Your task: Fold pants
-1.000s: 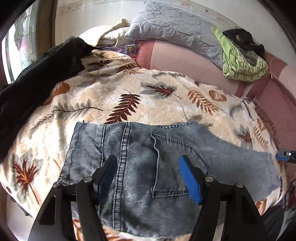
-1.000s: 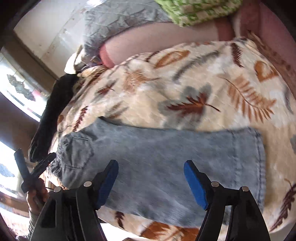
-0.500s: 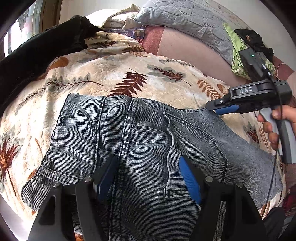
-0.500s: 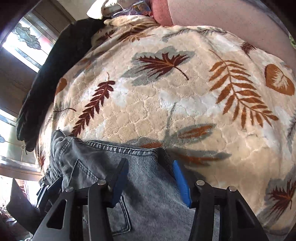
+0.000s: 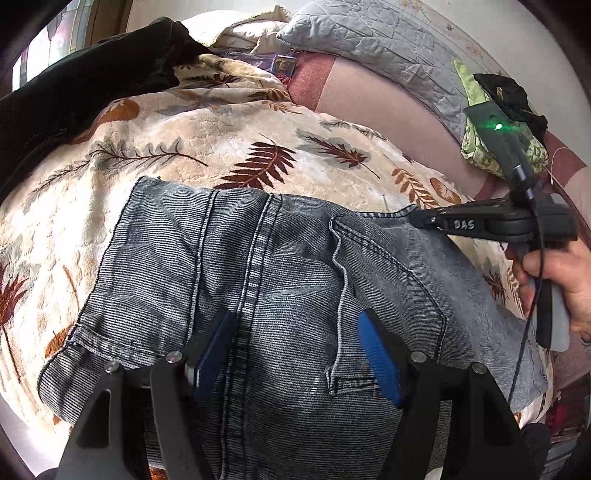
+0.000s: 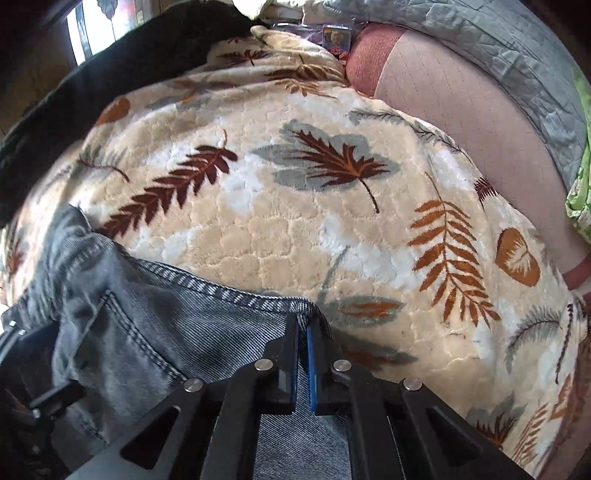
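Bed (image 5: 369, 96) with a cream leaf-print blanket (image 5: 229, 140) fills both views, and a grey pillow (image 5: 376, 33) lies at its far end. Dark cloth (image 5: 66, 92) is heaped along the left side of the blanket. Faded blue jeans (image 5: 295, 280), the pants, lie flat across the near part of the blanket. Left tool (image 5: 295, 343) hovers over the jeans near a back pocket, released, its blue pads wide apart. Right tool (image 6: 303, 332) has just been closing and is now clenched on the upper hem of the jeans. A hand (image 5: 561, 284) holds its handle.
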`<action>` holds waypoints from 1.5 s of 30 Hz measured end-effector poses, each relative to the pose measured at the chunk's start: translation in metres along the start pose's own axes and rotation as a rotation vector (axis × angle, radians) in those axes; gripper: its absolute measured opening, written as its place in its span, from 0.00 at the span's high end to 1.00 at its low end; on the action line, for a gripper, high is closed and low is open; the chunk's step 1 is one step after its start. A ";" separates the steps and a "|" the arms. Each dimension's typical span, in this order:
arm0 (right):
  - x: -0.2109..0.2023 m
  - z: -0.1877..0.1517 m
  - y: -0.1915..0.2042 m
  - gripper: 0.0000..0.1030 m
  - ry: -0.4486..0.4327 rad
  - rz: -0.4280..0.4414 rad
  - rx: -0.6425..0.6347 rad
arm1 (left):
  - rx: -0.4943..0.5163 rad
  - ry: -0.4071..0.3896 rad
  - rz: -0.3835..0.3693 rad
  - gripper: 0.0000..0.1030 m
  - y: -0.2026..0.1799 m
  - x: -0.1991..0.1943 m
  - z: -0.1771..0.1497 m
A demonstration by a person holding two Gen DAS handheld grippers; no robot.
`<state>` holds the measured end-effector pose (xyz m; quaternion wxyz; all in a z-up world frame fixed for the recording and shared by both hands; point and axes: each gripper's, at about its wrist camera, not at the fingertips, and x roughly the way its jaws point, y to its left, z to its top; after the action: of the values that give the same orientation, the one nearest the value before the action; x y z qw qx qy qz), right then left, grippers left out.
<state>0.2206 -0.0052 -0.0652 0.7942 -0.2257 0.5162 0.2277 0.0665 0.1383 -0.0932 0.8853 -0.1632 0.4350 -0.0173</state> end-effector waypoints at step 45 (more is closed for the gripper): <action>-0.063 -0.299 -0.234 0.25 -0.238 0.291 1.053 | 0.127 -0.062 0.149 0.27 -0.024 0.005 -0.014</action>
<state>0.1222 -0.3766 -0.0870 0.8128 0.3021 0.4931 0.0701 0.0616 0.1112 -0.0979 0.9058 -0.0745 0.4163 0.0262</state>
